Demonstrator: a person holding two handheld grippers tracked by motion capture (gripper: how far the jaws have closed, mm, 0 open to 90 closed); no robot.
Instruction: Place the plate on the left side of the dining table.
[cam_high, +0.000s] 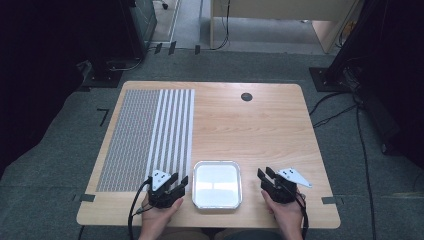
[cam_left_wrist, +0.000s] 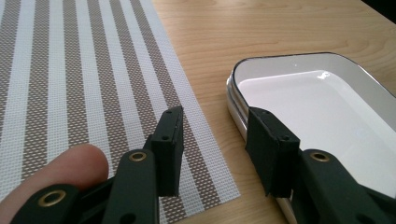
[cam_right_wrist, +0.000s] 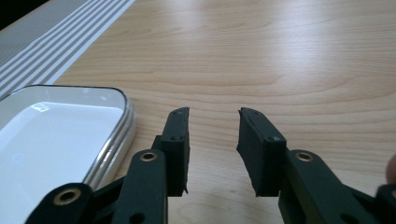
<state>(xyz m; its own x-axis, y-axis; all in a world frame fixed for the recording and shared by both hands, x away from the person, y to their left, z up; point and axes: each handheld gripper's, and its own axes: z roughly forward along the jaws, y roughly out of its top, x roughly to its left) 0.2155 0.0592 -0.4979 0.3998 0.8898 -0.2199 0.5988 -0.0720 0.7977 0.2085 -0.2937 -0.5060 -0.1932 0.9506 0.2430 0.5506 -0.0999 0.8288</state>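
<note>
Room: grey carpet floor with loose cables around a wooden table (cam_high: 260, 130); dark equipment stands at both sides.
Landmark: white tray (cam_high: 217, 184), empty, shallow, with a metal rim, near the table's front edge and midway between the two grippers.
Mat: striped woven placemat (cam_high: 150, 135) lies flat to the left of the tray, close to it but not touching; it runs back well beyond the tray.
Left gripper (cam_high: 176, 183): just left of the tray, jaws wide apart and holding nothing; in the left gripper view (cam_left_wrist: 219, 151) one jaw hangs over the mat's corner, the other over the tray's near rim.
Right gripper (cam_high: 264, 175): just right of the tray, jaws open and empty, over bare wood (cam_right_wrist: 212, 151).
Why so placed: both grippers flank the tray evenly, so I judge they are ready to take its opposite rims.
Hard to tell: whether the left gripper's jaw touches the tray rim; the forearms are cut off at the bottom of the high view; the small dark disc (cam_high: 246, 97) far behind the tray is too small to identify.
</note>
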